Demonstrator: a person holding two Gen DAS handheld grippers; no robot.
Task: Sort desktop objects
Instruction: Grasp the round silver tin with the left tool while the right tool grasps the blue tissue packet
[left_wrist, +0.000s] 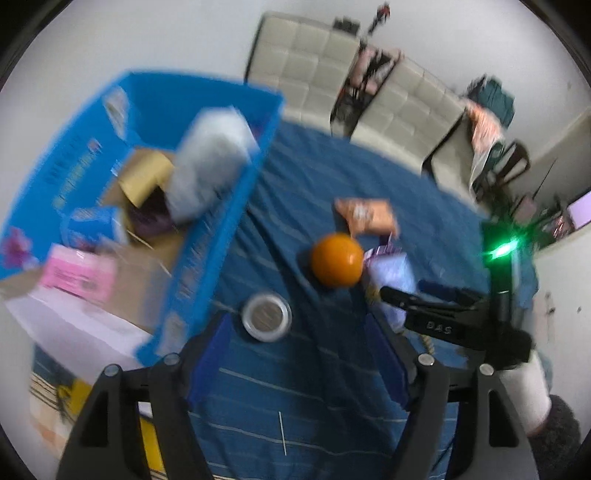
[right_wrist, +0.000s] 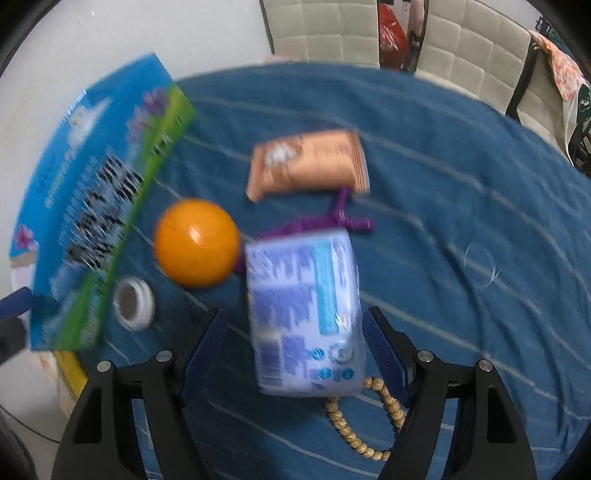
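A blue box (left_wrist: 225, 206) holds several sorted items at the left. On the blue striped cloth (left_wrist: 295, 387) lie an orange ball (left_wrist: 337, 259), a small round tin (left_wrist: 266, 315), an orange snack packet (left_wrist: 367, 215) and a pale purple tissue pack (left_wrist: 393, 275). My left gripper (left_wrist: 299, 343) is open and empty, just short of the tin and the ball. My right gripper (right_wrist: 295, 339) is open with the tissue pack (right_wrist: 306, 314) between its fingers; the pads are apart from it. A bead bracelet (right_wrist: 354, 432) lies under the pack. The right gripper also shows in the left view (left_wrist: 417, 293).
The blue box (right_wrist: 96, 206) stands at the table's left edge. A purple cord (right_wrist: 332, 219) lies between the snack packet (right_wrist: 308, 164) and the pack, beside the ball (right_wrist: 196, 242) and the tin (right_wrist: 133, 303). Padded chairs (left_wrist: 388, 99) stand beyond the table.
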